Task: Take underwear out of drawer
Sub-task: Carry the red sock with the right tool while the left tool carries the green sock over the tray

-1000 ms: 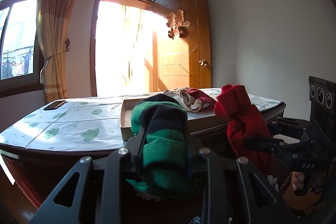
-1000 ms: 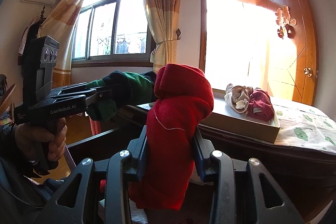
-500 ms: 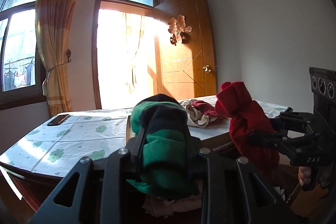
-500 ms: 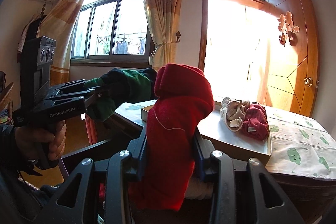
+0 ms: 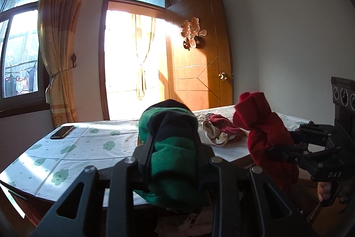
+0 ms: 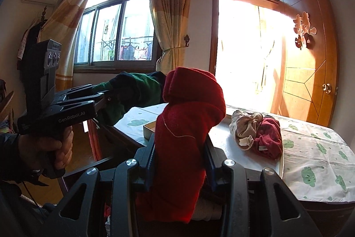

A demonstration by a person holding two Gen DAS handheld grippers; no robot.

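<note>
My left gripper [image 5: 174, 148] is shut on a rolled green and black piece of underwear [image 5: 173, 161], held up in front of the table. My right gripper [image 6: 180, 148] is shut on a rolled red piece of underwear [image 6: 186, 137]. Each gripper shows in the other's view: the right gripper [image 5: 279, 151] with the red roll [image 5: 264, 137] at the right, the left gripper [image 6: 106, 101] with the green roll [image 6: 137, 94] at the left. A beige piece [image 6: 244, 128] and a dark red piece [image 6: 269, 139] lie on a white tray [image 6: 224, 143] on the table. The drawer is hidden below.
The table carries a white cloth with green prints [image 5: 66, 152] and a dark phone [image 5: 62, 132] at its far left. Behind stand an open wooden door [image 5: 199, 72], a bright doorway and curtained windows. A hand [image 6: 60, 148] grips the left gripper's handle.
Both grippers have risen with their rolls still clamped. The table top and the tray now sit lower in both views, and more of the cloth shows.
</note>
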